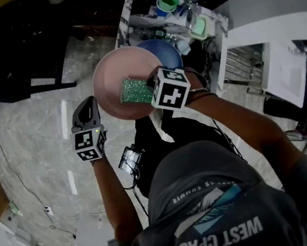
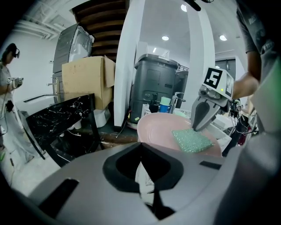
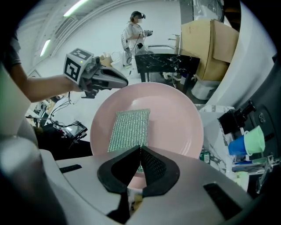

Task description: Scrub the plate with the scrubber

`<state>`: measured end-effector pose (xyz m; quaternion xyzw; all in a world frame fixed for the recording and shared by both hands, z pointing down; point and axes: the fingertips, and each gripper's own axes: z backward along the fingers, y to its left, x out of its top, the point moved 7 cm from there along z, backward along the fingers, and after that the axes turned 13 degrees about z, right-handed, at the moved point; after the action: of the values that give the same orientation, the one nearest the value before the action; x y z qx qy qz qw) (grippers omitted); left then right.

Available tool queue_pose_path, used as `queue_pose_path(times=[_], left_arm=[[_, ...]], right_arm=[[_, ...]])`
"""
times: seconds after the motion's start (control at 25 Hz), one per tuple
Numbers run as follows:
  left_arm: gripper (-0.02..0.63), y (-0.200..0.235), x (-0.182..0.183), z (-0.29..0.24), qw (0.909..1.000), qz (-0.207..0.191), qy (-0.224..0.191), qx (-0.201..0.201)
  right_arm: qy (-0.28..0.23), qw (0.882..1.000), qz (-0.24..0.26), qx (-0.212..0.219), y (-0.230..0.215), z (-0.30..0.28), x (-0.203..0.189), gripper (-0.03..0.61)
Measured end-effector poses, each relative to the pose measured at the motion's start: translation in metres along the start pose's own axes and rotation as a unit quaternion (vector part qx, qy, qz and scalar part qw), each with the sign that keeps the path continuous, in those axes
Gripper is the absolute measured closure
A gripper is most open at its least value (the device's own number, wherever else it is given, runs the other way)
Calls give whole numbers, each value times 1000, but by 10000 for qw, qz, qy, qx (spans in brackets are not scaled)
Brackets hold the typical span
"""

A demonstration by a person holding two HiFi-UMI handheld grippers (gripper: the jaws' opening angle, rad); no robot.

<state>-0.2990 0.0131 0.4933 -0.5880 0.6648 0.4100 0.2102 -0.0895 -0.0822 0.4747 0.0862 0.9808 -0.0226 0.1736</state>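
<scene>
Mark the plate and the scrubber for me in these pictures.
plate (image 3: 175, 118), right gripper view, bare pink inner face.
scrubber (image 3: 129, 129), right gripper view, middle of its green mesh.

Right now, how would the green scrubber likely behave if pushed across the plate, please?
The scrubber looks like thin mesh, so probably light and floppy. Pinched at one edge by the right gripper, its free end may buckle. Its rough texture likely drags rather than slides.
</scene>
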Motion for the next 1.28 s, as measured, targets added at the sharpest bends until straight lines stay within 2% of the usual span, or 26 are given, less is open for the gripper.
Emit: queue_pose_path(times=[0.32, 0.68, 0.96, 1.28], left_arm=[[611, -2, -5, 2, 10000, 46, -28, 0], [611, 2, -9, 1, 9999, 128, -32, -84], [611, 3, -6, 0, 9998, 104, 3, -144], [611, 8, -3, -2, 9999, 19, 40, -165]], right_arm=[[-118, 9996, 191, 180, 9, -18, 27, 545], [-163, 9996, 227, 13, -21, -26, 52, 545], [-3, 9996, 39, -270, -55, -19, 40, 545], [169, 9990, -248, -338, -63, -9, 10, 545]])
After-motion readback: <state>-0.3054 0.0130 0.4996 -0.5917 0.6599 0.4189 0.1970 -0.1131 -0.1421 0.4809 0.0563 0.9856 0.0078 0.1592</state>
